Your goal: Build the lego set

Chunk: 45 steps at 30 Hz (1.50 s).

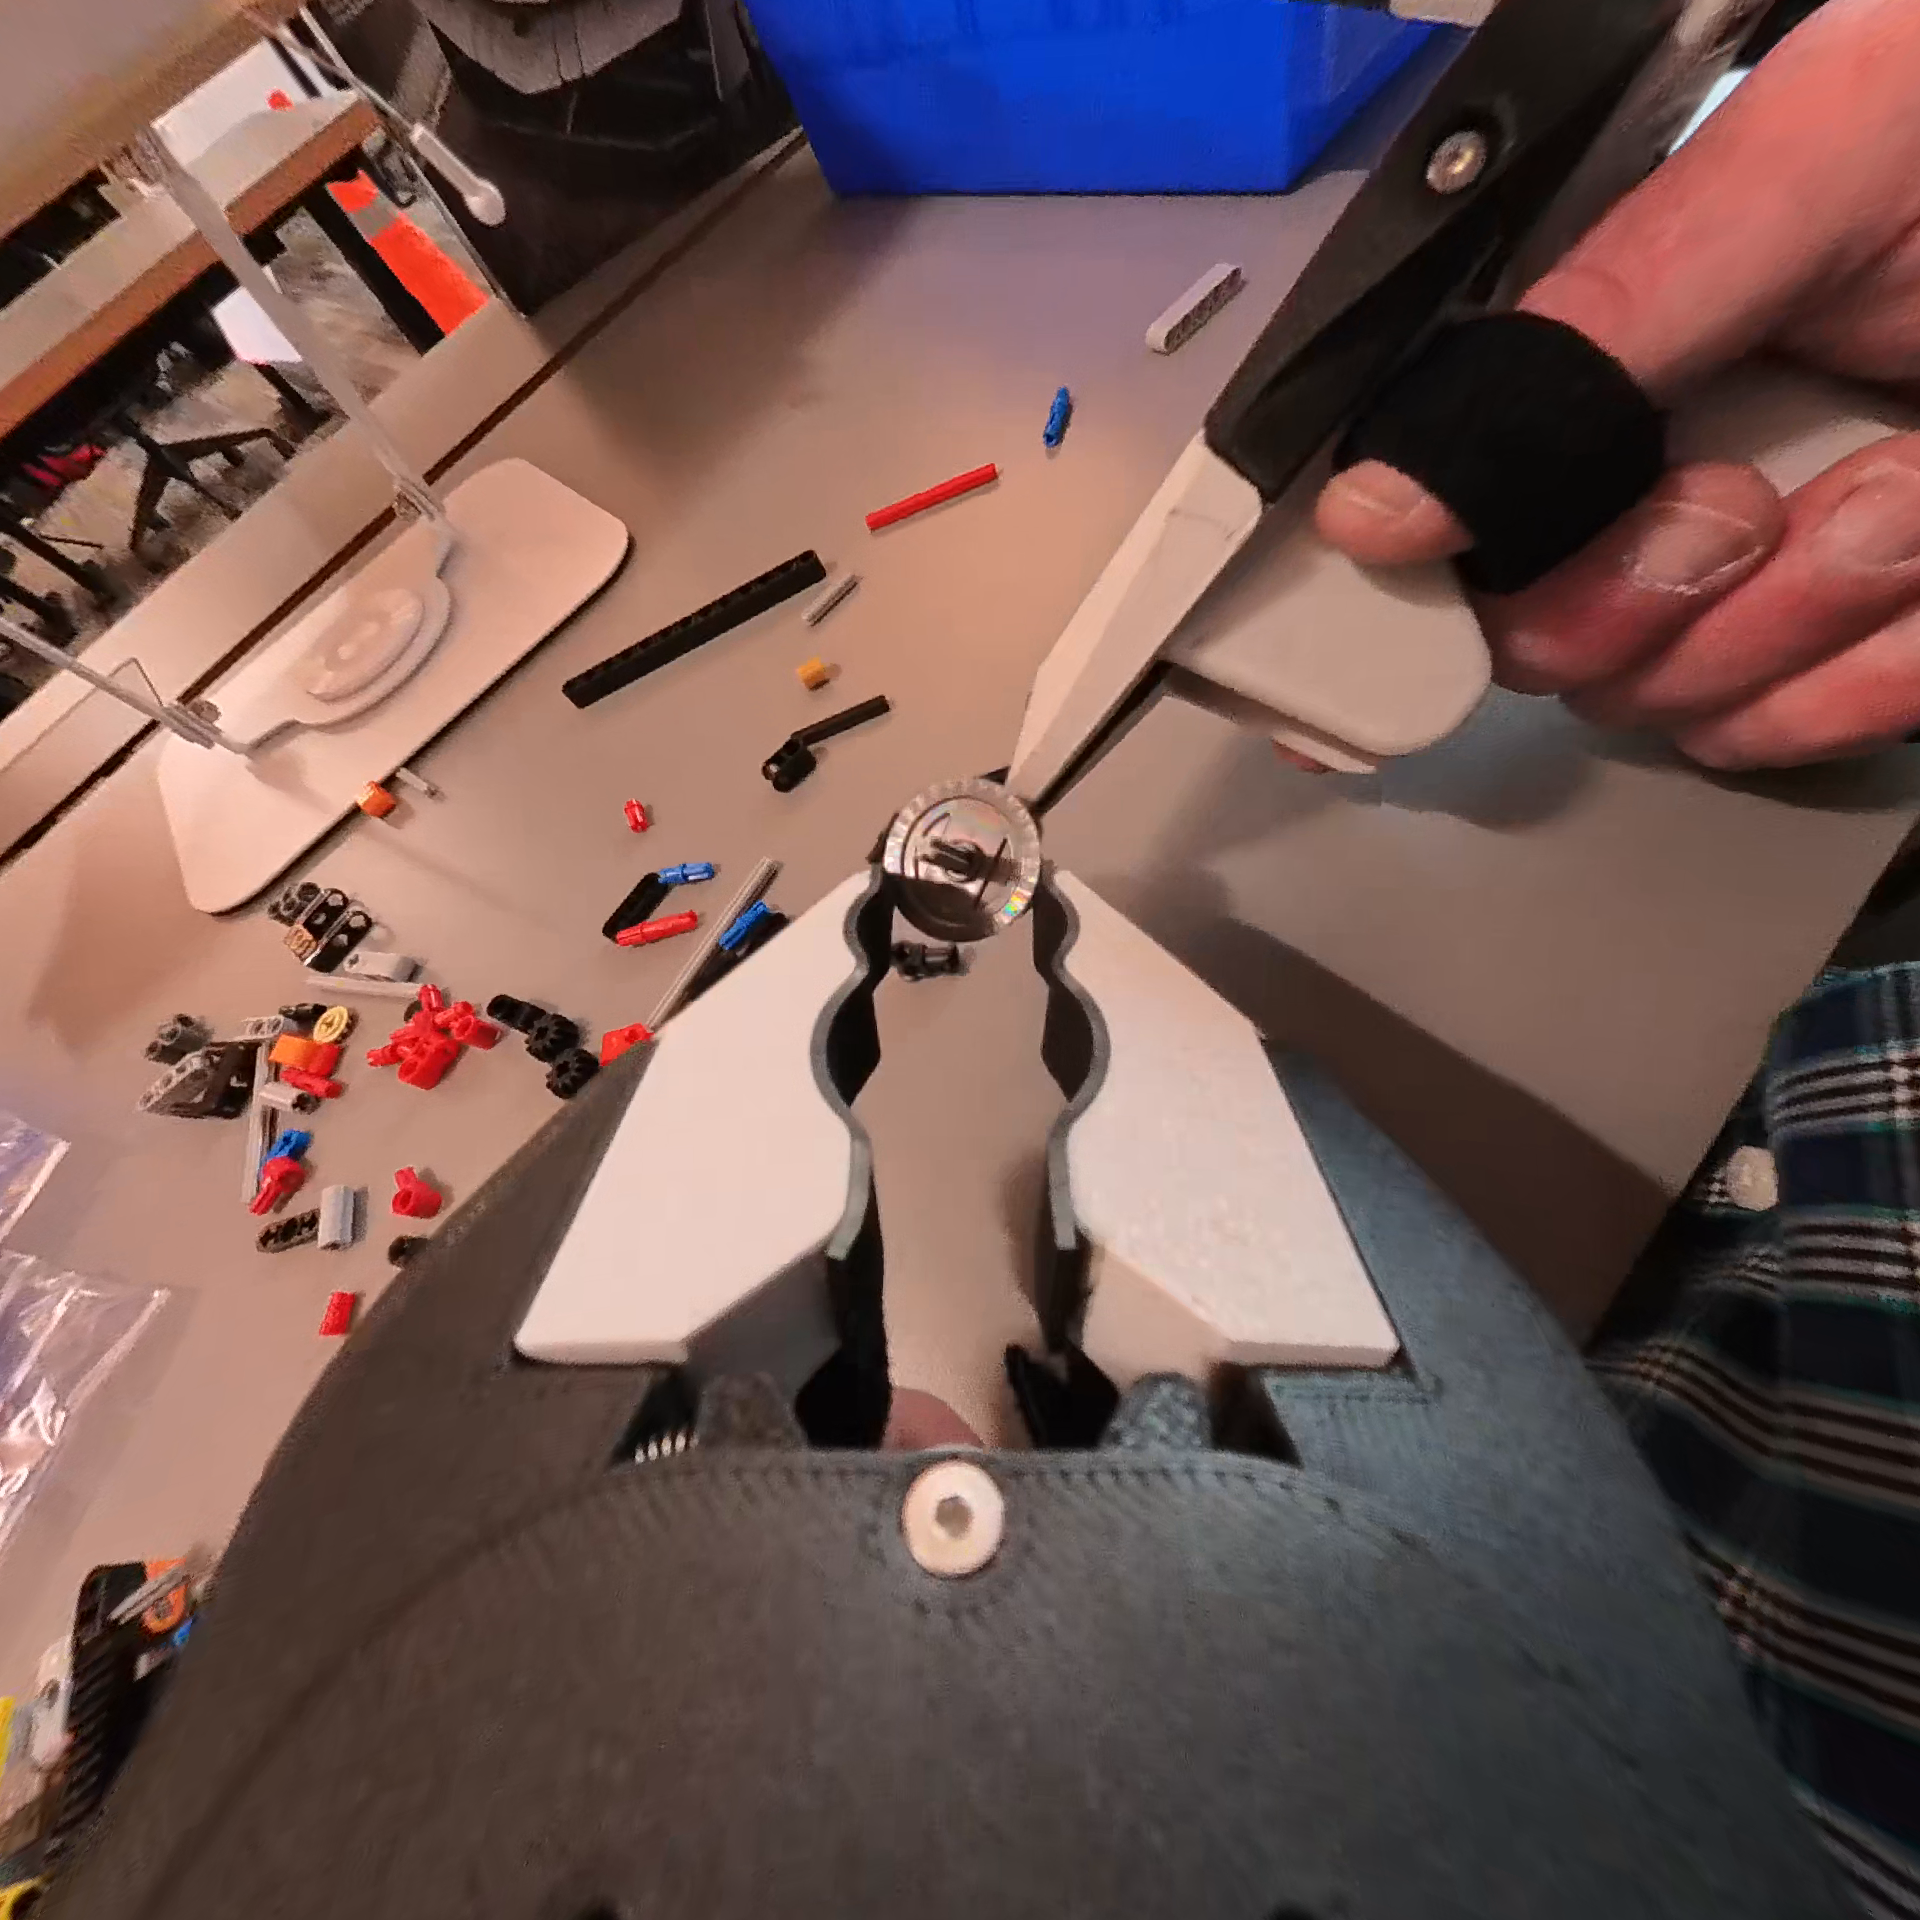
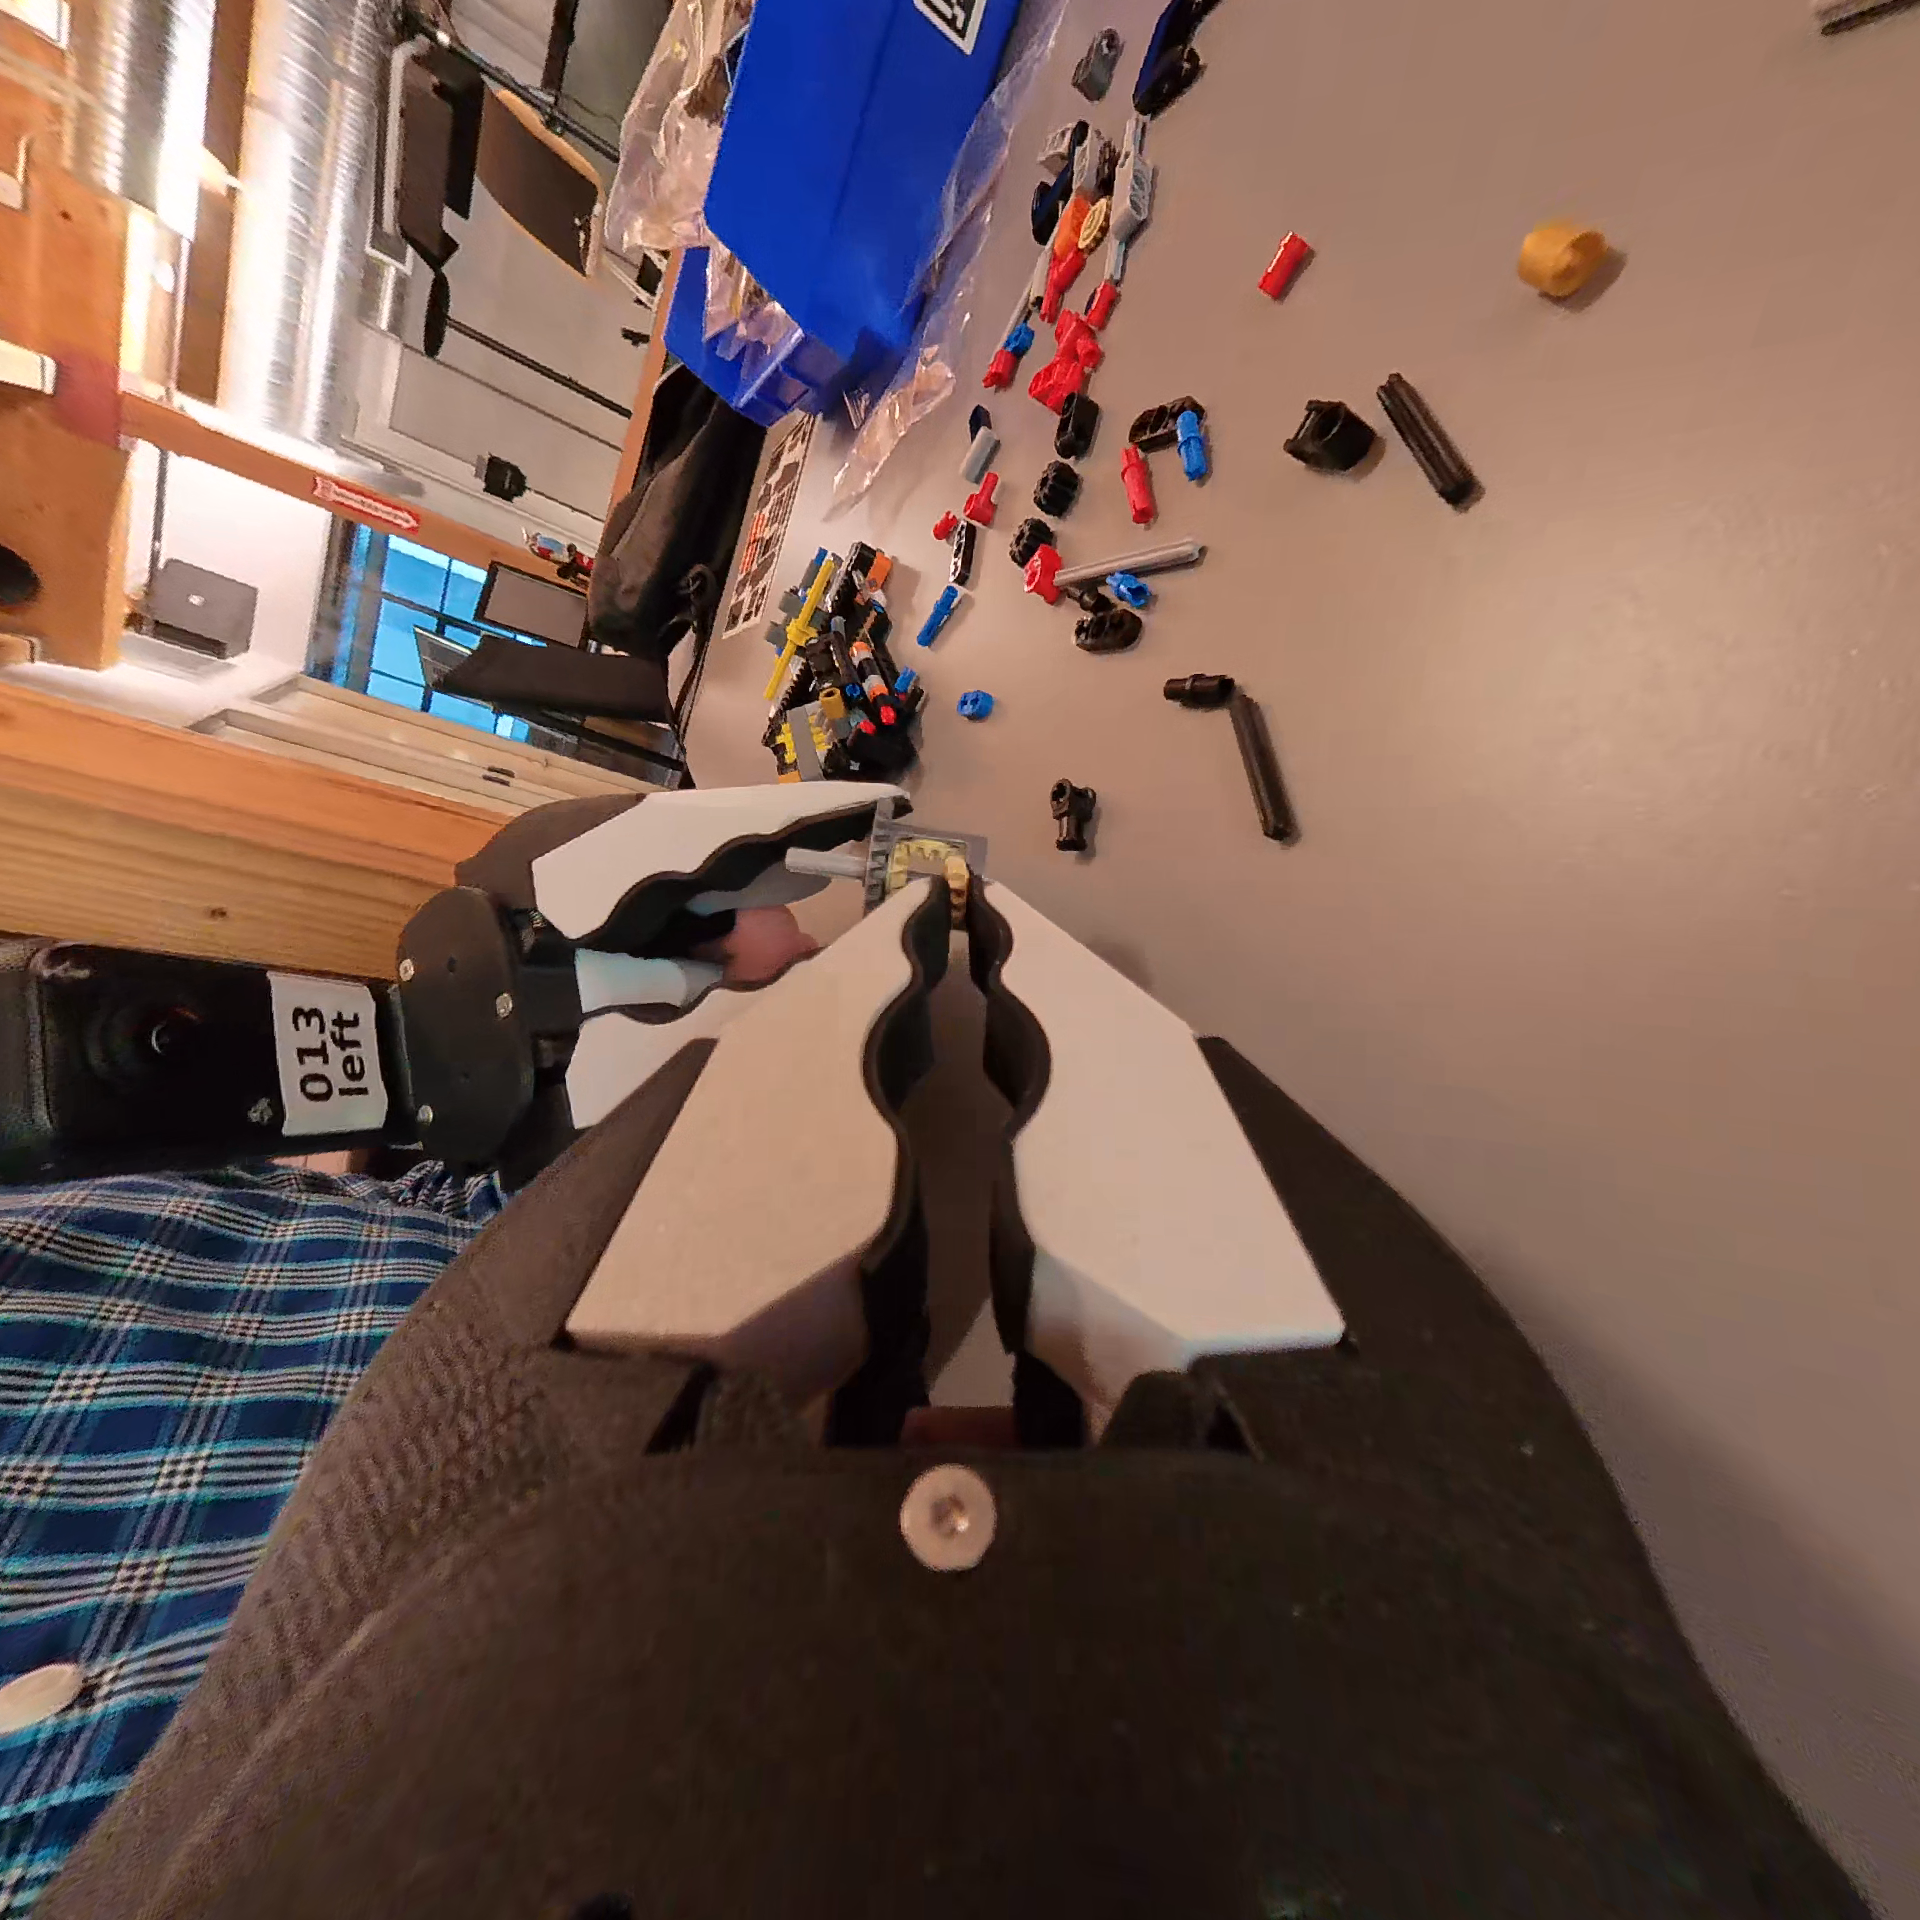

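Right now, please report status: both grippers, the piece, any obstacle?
Left gripper shut on small gear assembly. Right gripper shut on tan gear at that assembly. Loose parts lie aside on table; nothing blocks.

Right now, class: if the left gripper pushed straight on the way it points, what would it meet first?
Probably the right gripper's white fingertip, just beyond the silver disc piece that the left gripper holds; depth is unclear.
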### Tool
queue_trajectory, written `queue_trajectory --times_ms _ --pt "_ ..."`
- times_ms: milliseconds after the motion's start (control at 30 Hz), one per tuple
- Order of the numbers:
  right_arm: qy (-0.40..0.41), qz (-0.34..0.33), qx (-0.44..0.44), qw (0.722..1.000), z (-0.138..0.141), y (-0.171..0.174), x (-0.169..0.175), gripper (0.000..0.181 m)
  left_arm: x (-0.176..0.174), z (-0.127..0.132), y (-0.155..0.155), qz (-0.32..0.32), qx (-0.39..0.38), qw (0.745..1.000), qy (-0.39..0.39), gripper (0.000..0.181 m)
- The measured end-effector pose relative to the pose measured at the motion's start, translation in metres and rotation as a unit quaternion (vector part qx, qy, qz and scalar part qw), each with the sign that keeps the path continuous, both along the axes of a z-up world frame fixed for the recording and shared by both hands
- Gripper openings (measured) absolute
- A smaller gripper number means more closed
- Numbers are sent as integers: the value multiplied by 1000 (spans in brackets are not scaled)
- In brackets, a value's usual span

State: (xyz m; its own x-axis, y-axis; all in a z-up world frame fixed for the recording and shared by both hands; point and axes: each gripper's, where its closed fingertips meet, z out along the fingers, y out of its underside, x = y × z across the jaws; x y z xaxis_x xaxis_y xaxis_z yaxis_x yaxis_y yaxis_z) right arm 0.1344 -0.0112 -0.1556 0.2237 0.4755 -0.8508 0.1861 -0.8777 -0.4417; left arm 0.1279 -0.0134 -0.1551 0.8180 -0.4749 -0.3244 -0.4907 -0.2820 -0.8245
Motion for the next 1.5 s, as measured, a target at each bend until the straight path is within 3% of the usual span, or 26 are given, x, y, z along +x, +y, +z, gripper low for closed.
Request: queue_trajectory --times_ms 600,867,1100,1500 --pt "-2 -17 10 1000 3 1 0 8 1 3 2 2 24 1000 16 25" --pt "16 -29 32 999 7 12 8 10 2 10 2 -4 18 999 -33 26" --pt "49 14 38 998 16 -3 4 13 3 14 2 -7 -4 997 -75 25" --pt "50 8 45 998 17 -2 3 6 6 17 1 -8 -23 993 -119 25"
